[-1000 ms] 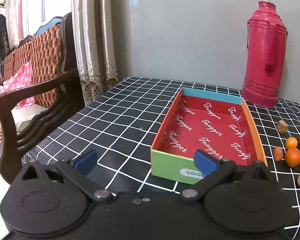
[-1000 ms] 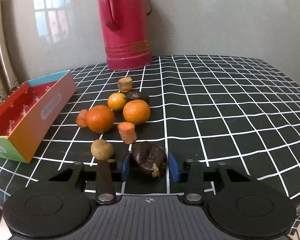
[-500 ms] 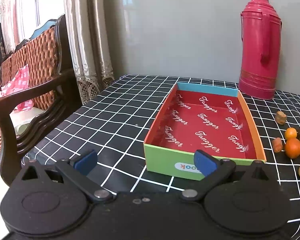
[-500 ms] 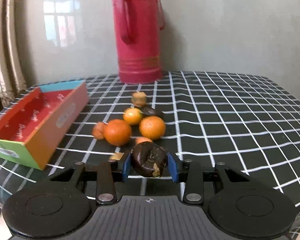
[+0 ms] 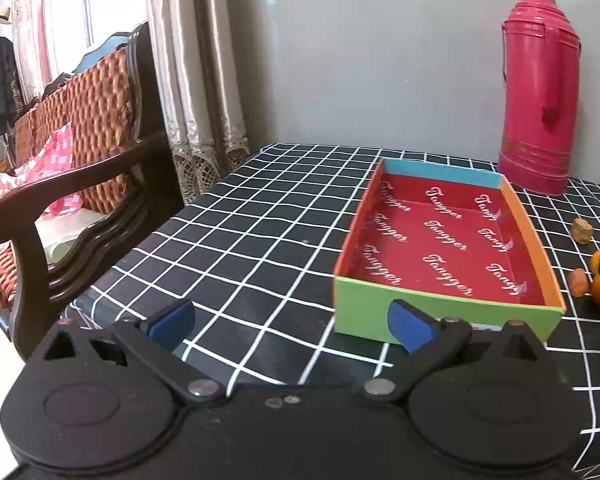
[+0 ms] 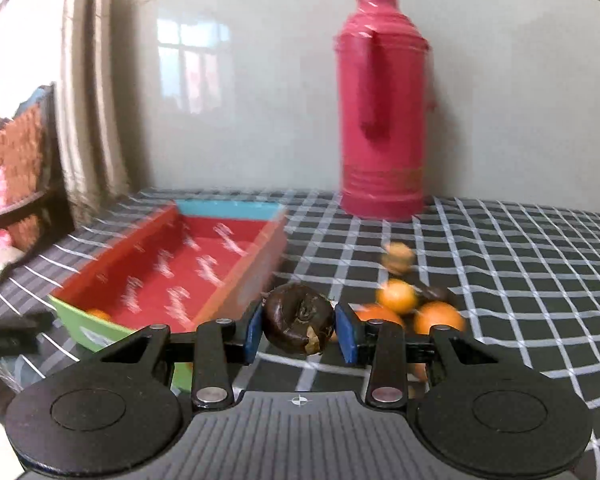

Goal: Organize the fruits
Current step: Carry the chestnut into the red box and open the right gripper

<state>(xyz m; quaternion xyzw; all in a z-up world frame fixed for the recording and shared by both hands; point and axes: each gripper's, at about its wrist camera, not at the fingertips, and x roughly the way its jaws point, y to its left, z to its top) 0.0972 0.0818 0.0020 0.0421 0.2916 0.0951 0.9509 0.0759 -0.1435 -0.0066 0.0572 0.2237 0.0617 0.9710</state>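
My right gripper (image 6: 300, 330) is shut on a dark brown round fruit (image 6: 298, 320) and holds it above the tablecloth, just right of the box's near corner. The red-lined cardboard box (image 6: 236, 280) lies to its left; it also shows in the left wrist view (image 5: 548, 264), with nothing visible inside there. Oranges (image 6: 398, 296) and small brown pieces (image 6: 398, 258) lie in a cluster behind the held fruit. My left gripper (image 5: 290, 322) is open and empty, low over the cloth before the box's green end.
A tall pink thermos (image 6: 382, 112) stands at the back by the wall. The table has a black checked cloth (image 5: 240, 232). A wooden wicker chair (image 5: 80, 152) stands off the table's left edge. Fruit pieces (image 5: 582, 230) lie right of the box.
My right gripper has lifted the dark fruit and swung left toward the box; the view is blurred by motion. My left gripper has drifted slightly and stays open.
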